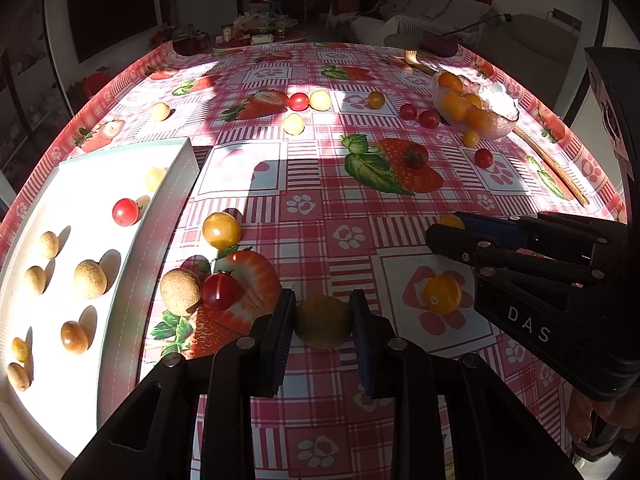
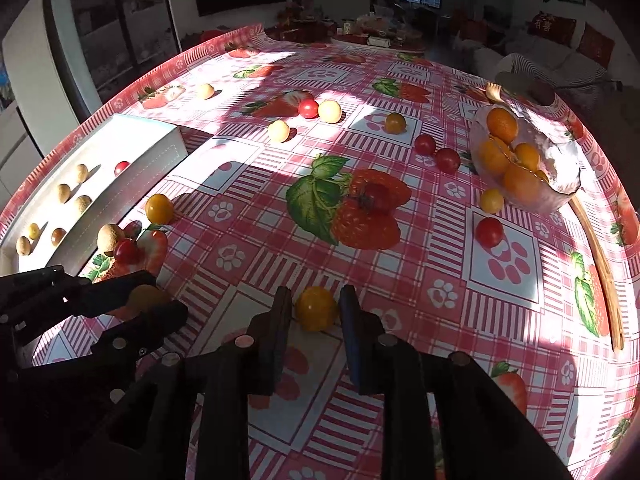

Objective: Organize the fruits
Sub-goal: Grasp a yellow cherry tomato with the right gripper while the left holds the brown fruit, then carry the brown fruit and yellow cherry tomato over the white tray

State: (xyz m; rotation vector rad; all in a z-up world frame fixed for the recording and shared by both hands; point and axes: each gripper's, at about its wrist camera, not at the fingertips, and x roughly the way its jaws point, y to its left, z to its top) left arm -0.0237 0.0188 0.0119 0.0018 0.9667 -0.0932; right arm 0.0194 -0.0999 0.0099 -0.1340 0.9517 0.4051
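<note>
My left gripper (image 1: 323, 322) is shut on a tan longan (image 1: 323, 322) low over the table; the longan also shows in the right wrist view (image 2: 146, 296). My right gripper (image 2: 316, 308) is shut on a yellow cherry tomato (image 2: 316, 308), which shows in the left wrist view (image 1: 451, 222) too. A white tray (image 1: 132, 280) at the left holds several longans and small tomatoes. A glass bowl (image 1: 500, 120) at the far right holds several orange fruits. Loose red and yellow tomatoes and longans lie scattered over the tablecloth.
Another longan (image 1: 180, 291) and a red tomato (image 1: 219, 291) lie beside the tray. An orange tomato (image 1: 442, 294) lies just left of the right gripper. A long wooden utensil (image 1: 554, 168) and a gold fork (image 1: 416, 62) lie by the bowl.
</note>
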